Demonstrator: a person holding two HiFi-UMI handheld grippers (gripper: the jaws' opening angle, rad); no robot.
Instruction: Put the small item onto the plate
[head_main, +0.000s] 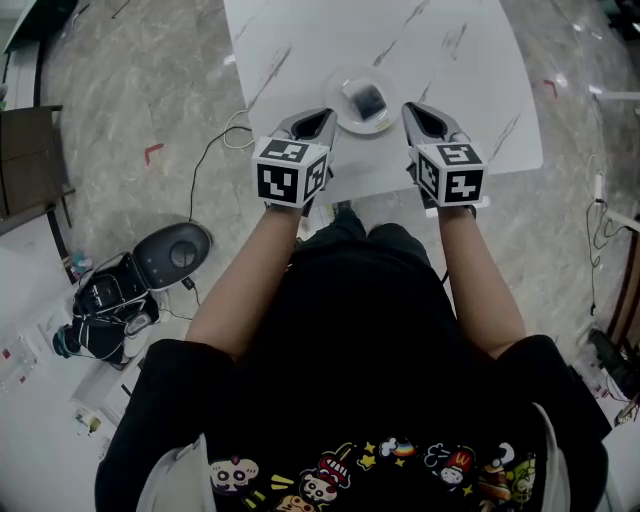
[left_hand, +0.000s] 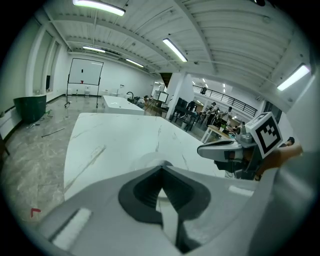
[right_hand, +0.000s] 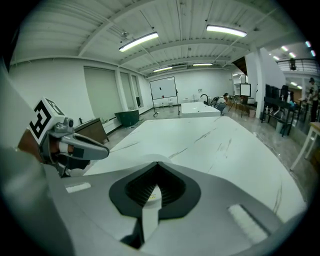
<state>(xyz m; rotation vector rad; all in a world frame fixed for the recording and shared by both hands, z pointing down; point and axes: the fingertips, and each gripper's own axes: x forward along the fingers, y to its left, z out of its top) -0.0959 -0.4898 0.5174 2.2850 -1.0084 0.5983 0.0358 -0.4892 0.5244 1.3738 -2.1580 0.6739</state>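
A small dark item (head_main: 367, 98) lies in the middle of a round white plate (head_main: 347, 117) near the front edge of the white marble table (head_main: 290, 40). My left gripper (head_main: 322, 121) hangs just left of the plate, jaws shut and empty. On the plate's right side my right gripper (head_main: 414, 113) is likewise shut with nothing held. In the left gripper view my left gripper (left_hand: 161, 167) tips meet, and the right gripper (left_hand: 210, 149) shows at the right. The right gripper view shows my right gripper (right_hand: 157, 164) closed, with the left gripper (right_hand: 97, 145) at the left. Each gripper view hides the plate behind the jaws.
A grey marbled floor surrounds the table. At lower left on the floor sit a dark round device (head_main: 172, 254), a black bag (head_main: 108, 305) and a cable (head_main: 215, 150). A dark wooden cabinet (head_main: 25, 165) stands at the left edge.
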